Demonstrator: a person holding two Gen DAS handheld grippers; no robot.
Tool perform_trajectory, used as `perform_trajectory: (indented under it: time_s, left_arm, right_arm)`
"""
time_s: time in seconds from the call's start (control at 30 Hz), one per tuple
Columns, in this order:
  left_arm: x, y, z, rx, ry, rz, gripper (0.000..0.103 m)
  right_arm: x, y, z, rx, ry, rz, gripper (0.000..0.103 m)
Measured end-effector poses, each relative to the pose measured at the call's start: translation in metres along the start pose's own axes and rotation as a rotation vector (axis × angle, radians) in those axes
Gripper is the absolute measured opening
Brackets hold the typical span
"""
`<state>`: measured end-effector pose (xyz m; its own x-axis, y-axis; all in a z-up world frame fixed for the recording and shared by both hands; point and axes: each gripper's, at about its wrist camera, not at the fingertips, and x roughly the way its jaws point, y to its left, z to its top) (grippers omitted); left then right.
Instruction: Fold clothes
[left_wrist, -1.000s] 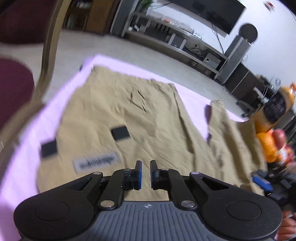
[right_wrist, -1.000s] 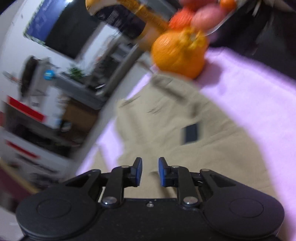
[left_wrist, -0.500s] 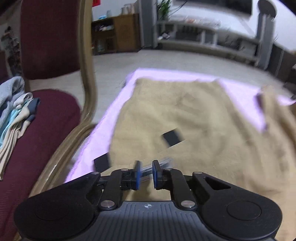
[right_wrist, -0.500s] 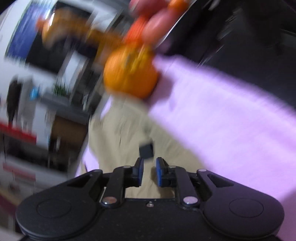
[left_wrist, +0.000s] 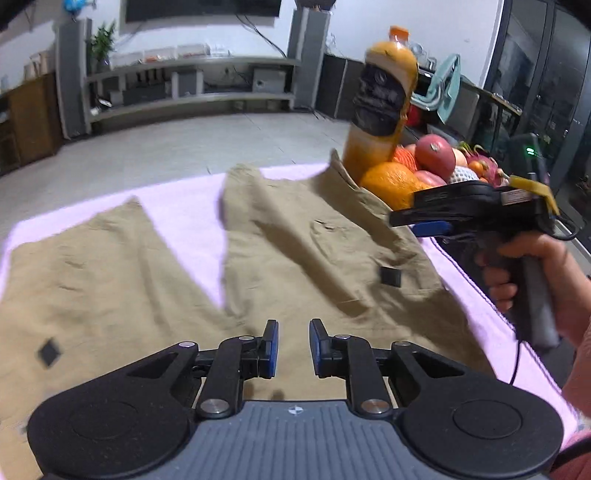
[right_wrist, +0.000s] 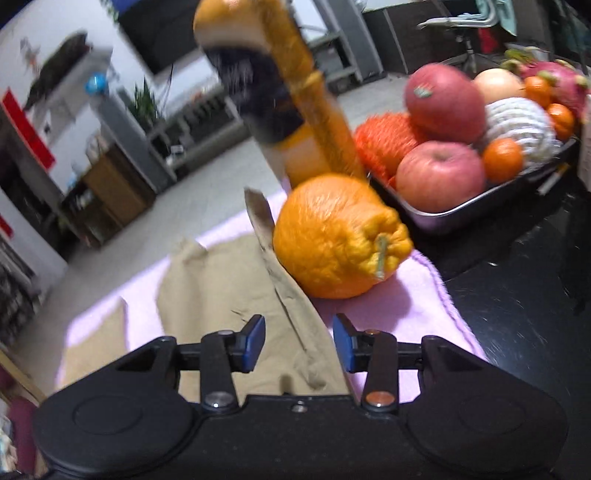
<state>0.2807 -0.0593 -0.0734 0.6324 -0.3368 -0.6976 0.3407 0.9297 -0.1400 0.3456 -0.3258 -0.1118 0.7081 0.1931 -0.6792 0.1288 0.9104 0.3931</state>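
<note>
A home living room: wall television, long media shelf, fruit tray.

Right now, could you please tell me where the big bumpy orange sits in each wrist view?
Left wrist view: the big orange is right of centre, beside the far edge of the khaki trousers.
Right wrist view: it is central, touching the trousers' edge.
Shared landmark: the juice bottle just behind it.
</note>
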Motion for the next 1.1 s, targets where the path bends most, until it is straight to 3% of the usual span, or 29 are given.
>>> perform_trajectory:
  time_s: [0.17,0.3,0.37,0.4,0.43,0.63,0.7,0.8,0.9,0.97,1.03,1.1]
  left_arm:
    - [0.027,0.007,-0.016,-0.057,0.062,-0.032,0.017]
    - [0.039,0.021,-0.025,-0.123,0.101,-0.031,0.017]
    - [0.042,0.023,-0.026,-0.133,0.108,-0.029,0.017]
    - [0.043,0.023,-0.026,-0.132,0.111,-0.025,0.017]
    - [0.044,0.022,-0.027,-0.131,0.116,-0.019,0.017]
    - [0.048,0.019,-0.029,-0.122,0.140,0.003,0.017]
    - [0.048,0.019,-0.028,-0.124,0.141,0.005,0.017]
    - [0.049,0.020,-0.028,-0.127,0.142,0.006,0.017]
    - [0.048,0.023,-0.026,-0.137,0.147,0.011,0.017]
    - [0.041,0.023,-0.025,-0.145,0.140,0.007,0.017]
    - [0.025,0.018,-0.022,-0.142,0.115,-0.005,0.017]
    - [0.005,0.017,-0.019,-0.137,0.080,-0.017,0.017]
  right_arm:
    - [0.029,0.015,0.001,-0.095,0.038,-0.011,0.052]
    - [0.036,0.040,0.003,-0.173,0.040,0.018,0.039]
    - [0.035,0.056,0.001,-0.249,-0.010,-0.047,0.029]
    - [0.035,0.063,-0.001,-0.285,-0.038,-0.087,0.006]
    - [0.032,0.069,-0.004,-0.328,-0.075,-0.131,0.003]
    - [-0.013,0.094,-0.018,-0.479,-0.339,-0.328,0.003]
    - [-0.021,0.091,-0.019,-0.463,-0.366,-0.363,0.003]
    - [-0.017,0.072,-0.014,-0.384,-0.315,-0.389,0.005]
    - [-0.025,0.059,-0.010,-0.288,-0.294,-0.378,0.029]
    - [-0.042,0.056,-0.007,-0.245,-0.296,-0.356,0.035]
    - [-0.058,0.053,-0.004,-0.202,-0.299,-0.334,0.048]
    - [-0.082,0.055,-0.003,-0.147,-0.277,-0.260,0.053]
